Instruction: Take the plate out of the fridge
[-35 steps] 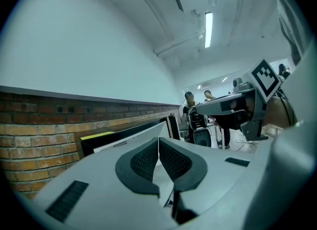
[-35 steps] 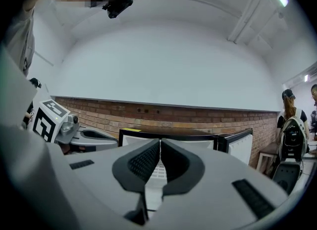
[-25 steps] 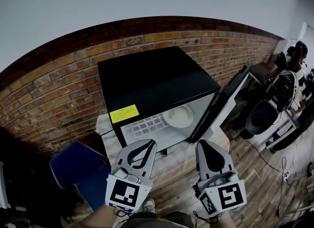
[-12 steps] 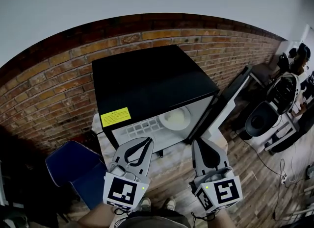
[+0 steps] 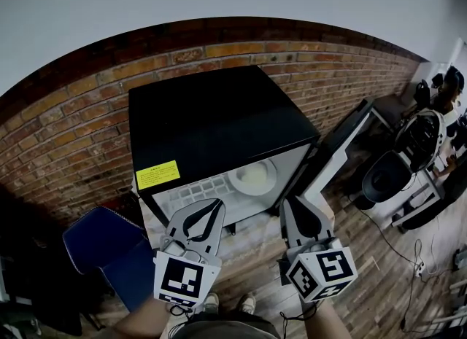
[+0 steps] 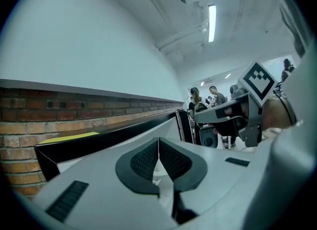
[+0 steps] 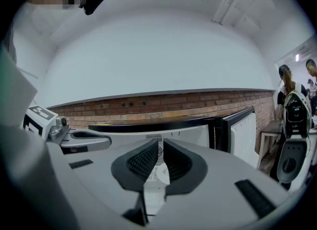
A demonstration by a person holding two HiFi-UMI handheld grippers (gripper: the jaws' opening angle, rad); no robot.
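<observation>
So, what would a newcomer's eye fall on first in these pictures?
Probably the small black fridge in the middle, against the red brick wall, its door open to the right. Inside, a round white plate sits at the right. Below, the grey left gripper and right gripper point at it, jaws together.

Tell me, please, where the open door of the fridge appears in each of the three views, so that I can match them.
Head view: the open door stands right of centre, at the right side of the fridge.
Left gripper view: the door is just right of centre, seen nearly edge-on.
Right gripper view: the door is at the right, its white inner side showing.
Shared landmark: the brick wall behind the fridge.
</observation>
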